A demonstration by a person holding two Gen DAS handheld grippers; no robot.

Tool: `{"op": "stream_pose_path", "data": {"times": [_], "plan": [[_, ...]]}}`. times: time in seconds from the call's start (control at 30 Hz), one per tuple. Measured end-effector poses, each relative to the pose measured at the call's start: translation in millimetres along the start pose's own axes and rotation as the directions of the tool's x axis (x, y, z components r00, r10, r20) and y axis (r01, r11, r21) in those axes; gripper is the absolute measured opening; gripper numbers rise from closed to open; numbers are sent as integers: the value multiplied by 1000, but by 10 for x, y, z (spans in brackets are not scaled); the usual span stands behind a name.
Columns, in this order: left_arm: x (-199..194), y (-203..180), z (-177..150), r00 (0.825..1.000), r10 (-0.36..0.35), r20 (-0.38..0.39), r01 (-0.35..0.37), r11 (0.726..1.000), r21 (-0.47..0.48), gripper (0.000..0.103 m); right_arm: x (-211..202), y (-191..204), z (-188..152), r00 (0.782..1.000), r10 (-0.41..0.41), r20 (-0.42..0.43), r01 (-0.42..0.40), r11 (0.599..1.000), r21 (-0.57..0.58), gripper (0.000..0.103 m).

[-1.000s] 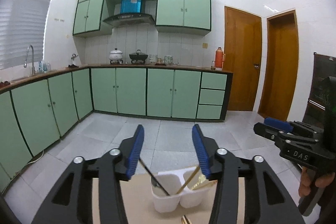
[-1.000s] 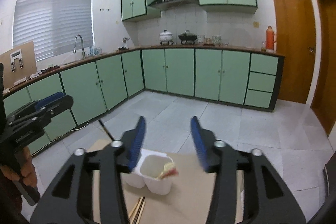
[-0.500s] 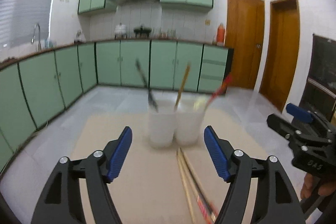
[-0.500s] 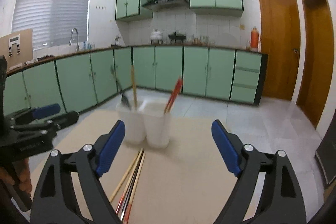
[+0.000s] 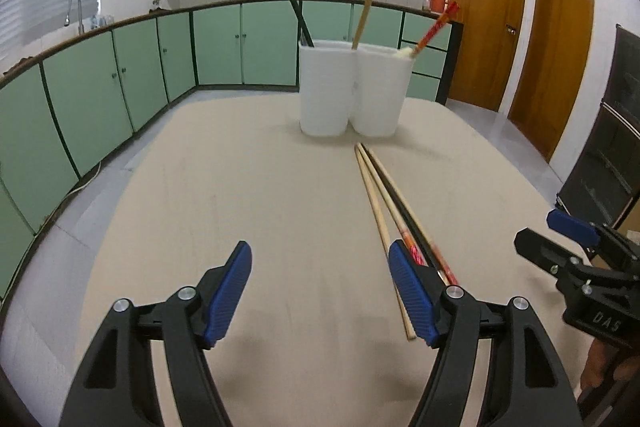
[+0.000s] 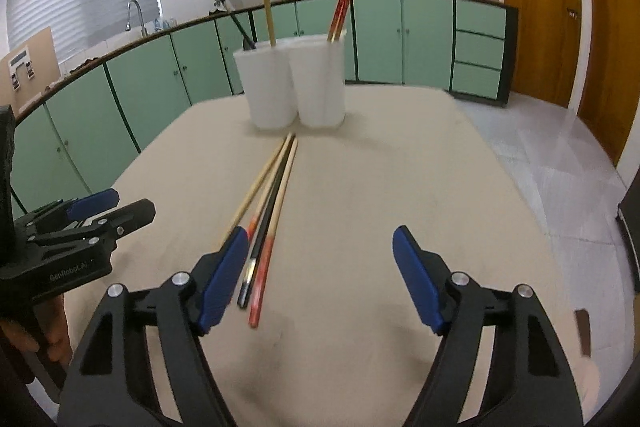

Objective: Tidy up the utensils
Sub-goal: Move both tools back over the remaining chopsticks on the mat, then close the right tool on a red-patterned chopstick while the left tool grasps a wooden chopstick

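Hovering wide-jawed and empty, left gripper flanked right gripper, whose ribbed blue pads were closing on nothing. Slender loose chopsticks lay bundled on the matte beige table; beyond them stood the white twin-cup plastic holder, against green kitchen cabinets.

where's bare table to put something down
Bare: left of the loose chopsticks, up to the table edge; also right of them. Crowded: the chopstick strip running to the white holder.
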State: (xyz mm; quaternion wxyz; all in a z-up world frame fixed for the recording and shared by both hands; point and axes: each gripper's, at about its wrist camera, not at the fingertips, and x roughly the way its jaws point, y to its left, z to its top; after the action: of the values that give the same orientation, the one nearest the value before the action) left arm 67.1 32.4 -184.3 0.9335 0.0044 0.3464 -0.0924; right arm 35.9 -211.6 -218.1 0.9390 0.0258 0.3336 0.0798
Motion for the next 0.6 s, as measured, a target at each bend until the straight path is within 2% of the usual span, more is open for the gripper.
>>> {"op": "stream_pose_path", "data": {"times": [0.3,0.6], "plan": [[-16,-25,-225,1000,26,-4,-26,1000,-11,70,41,133,-305,999,17,-28,-16,1000,27,53],[-56,80,-321,999,43,0,-43,998,-36,70,120,327,-426,998,13,-54,-16,999,-46,35]]}}
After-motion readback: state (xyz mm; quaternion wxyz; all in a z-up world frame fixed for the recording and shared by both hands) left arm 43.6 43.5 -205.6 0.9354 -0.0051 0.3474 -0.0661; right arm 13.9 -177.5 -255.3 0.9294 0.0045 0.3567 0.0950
